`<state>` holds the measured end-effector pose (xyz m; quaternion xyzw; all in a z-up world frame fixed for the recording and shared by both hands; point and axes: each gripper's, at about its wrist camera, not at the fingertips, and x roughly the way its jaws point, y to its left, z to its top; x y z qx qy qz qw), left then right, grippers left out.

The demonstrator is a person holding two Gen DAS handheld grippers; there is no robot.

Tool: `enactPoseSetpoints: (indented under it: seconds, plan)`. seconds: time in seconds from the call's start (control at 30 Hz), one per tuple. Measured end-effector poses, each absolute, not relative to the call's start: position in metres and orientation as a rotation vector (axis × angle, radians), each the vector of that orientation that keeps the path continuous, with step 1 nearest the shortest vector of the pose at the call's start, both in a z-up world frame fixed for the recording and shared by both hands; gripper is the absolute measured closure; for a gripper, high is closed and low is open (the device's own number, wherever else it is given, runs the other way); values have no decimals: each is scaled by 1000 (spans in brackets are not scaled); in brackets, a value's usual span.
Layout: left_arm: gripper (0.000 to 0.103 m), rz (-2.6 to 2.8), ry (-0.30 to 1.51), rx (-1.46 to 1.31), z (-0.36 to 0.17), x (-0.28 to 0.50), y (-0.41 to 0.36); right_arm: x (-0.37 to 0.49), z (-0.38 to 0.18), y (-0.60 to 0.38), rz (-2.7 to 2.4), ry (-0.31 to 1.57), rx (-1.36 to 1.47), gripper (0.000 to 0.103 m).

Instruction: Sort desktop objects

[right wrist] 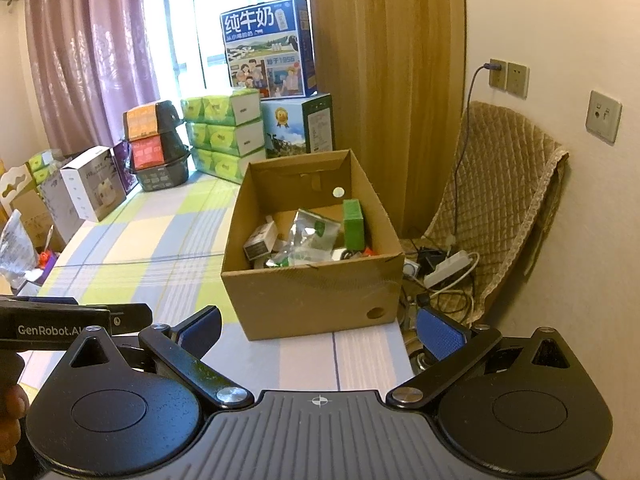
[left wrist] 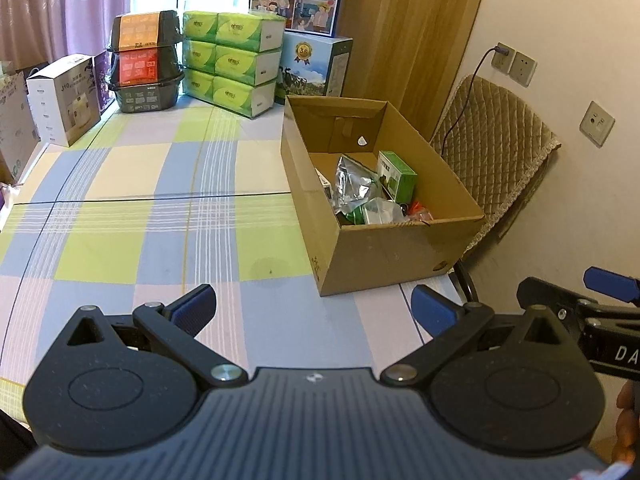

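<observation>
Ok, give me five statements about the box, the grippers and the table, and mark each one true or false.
1. The cardboard box is open at the top and holds several items. True.
2. The left gripper is shut on a green carton. False: its jaws stand apart with nothing between them.
3. A small green carton stands inside the box. True.
4. The right gripper is open and holds nothing. True.
5. The stack of green tissue packs sits inside the box. False: it stands on the table beyond the box, near the window.
</observation>
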<state>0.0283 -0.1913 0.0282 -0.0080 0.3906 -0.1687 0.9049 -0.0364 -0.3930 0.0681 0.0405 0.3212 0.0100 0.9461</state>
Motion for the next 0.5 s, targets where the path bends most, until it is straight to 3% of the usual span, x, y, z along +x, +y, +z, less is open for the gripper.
enactPoseSetpoints:
  seconds: [0.5]
  plan:
    - [1, -353, 811, -8, 27, 26, -196, -38, 68, -396, 15, 653, 89, 2]
